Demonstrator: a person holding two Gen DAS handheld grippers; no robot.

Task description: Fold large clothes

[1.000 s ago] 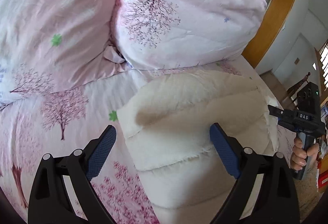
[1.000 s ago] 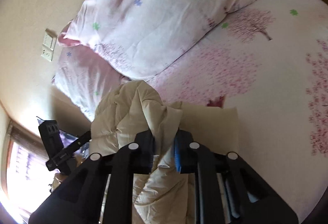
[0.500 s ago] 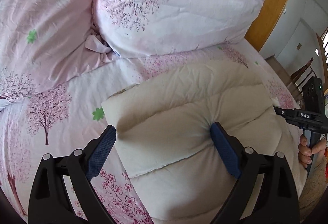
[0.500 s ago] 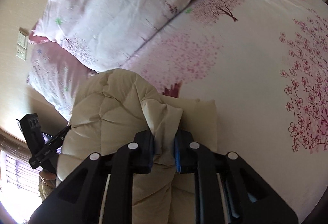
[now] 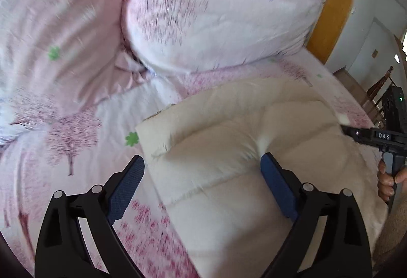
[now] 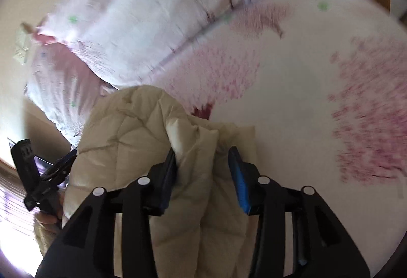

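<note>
A cream quilted padded garment lies folded on the pink floral bedsheet. My left gripper is open, its blue fingers spread over the garment's near left corner, the right finger pressing into the padding. In the right wrist view the same garment bulges up in a fold. My right gripper has its jaws parted, with a bunched ridge of the garment loose between them. The right gripper also shows at the right edge of the left wrist view, held in a hand.
Two large pink floral pillows lie at the head of the bed behind the garment. A wooden bed frame stands at the far right. A beige wall with a switch plate is at the left of the right wrist view.
My right gripper has opened and let go of the garment fold it was pinching. My left gripper stayed open and shifted slightly over the garment's corner. Both views are motion-blurred.
</note>
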